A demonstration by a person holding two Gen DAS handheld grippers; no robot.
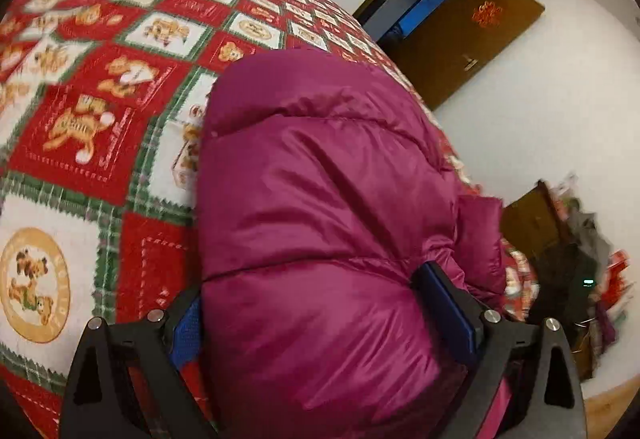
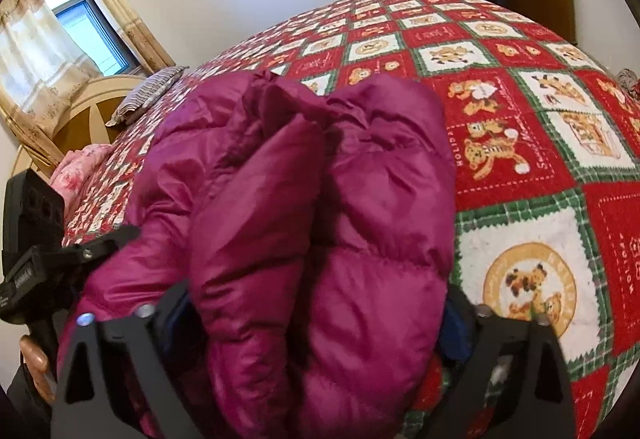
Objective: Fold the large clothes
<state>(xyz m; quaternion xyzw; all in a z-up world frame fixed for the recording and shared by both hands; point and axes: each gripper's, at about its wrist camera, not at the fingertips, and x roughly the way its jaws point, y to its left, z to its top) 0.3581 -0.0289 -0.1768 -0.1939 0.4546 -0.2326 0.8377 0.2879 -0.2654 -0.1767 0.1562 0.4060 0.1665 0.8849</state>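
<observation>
Both grippers clamp a bulky magenta puffer jacket [image 1: 320, 199] on the bed.

The left gripper [image 1: 316, 307] has wide jaws (blue pads) pressing a thick fold between them; the right gripper [image 2: 316, 315], equally wide, squeezes bunched layers above the teddy-bear quilt [image 2: 520, 143].

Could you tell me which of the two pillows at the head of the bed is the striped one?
The striped pillow lies nearer the window; the pink floral pillow sits below it in view.
</observation>
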